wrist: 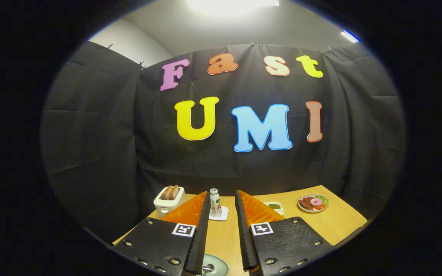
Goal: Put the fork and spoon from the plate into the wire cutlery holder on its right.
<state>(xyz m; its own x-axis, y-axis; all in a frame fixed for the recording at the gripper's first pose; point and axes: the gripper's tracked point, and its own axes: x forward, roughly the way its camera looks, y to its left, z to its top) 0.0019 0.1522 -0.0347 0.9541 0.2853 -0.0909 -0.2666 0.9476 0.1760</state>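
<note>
Table (343,222): light wooden top, running from under the fingers to the black cloth wall at the far side.
Gripper (223,199): held above the near part of the table, its two fingers spread apart with bare wood showing in the gap; nothing is gripped between them.
Toaster (169,200): white, at the far left, just beyond the left finger, with two slices of bread standing in its slots.
Food plate (313,202): at the far right, well apart from the fingers, carrying meat, green leaves and a pink slice.
Plate (221,264): pale green, nearest of all, low between the finger bases and partly covered by the left one.
Bottle (215,203): small, white, upright on a white coaster (221,216), framed by the two fingertips and beyond them.
Small dish (276,207): white, holding something green, just right of the right finger, partly hidden by it.
Spoon (208,268): metal bowl lying on the pale green plate, beside the left finger's base.
</note>
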